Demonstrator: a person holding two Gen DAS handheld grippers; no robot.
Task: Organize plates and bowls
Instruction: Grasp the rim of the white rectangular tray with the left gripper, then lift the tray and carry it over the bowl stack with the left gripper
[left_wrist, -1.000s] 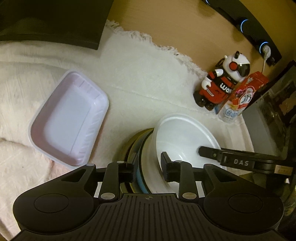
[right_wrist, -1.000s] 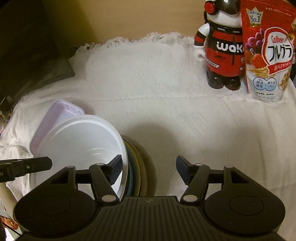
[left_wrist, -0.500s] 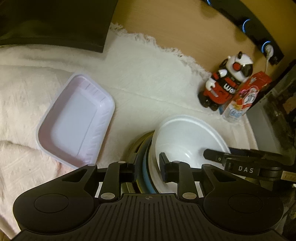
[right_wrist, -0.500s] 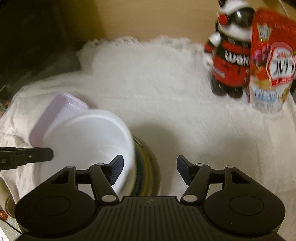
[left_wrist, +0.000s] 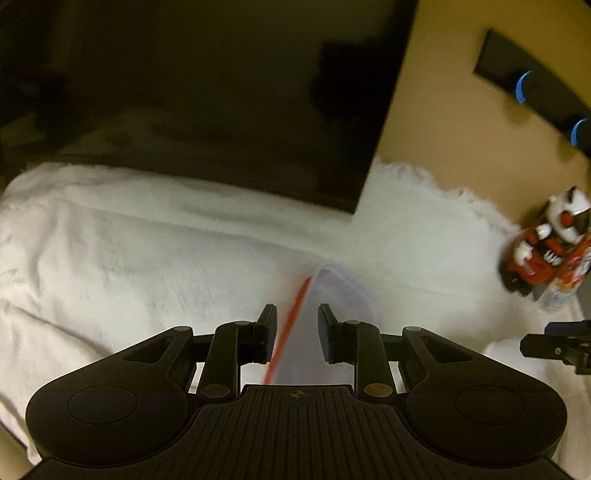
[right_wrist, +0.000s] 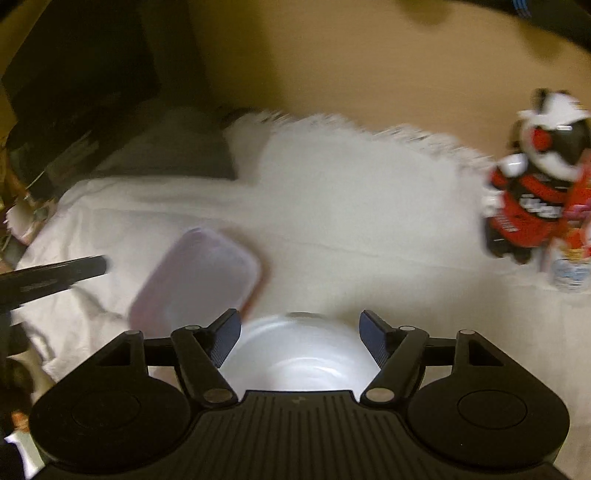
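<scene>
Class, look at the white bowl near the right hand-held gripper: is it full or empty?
Empty: the white bowl shows only its bare, shiny inside.

Both cameras sit just behind their own gripper fingers and look steeply down onto a white cloth (left_wrist: 110, 258). The left wrist view faces a dark panel (left_wrist: 221, 92) at the cloth's far edge. The right wrist view looks from close above a white bowl (right_wrist: 299, 354). Both views share the lilac tray (right_wrist: 199, 277) and the toy figure (left_wrist: 543, 243).

On the cloth (right_wrist: 351, 206), tray (right_wrist: 199, 280) lies left of bowl (right_wrist: 299, 354).
</scene>
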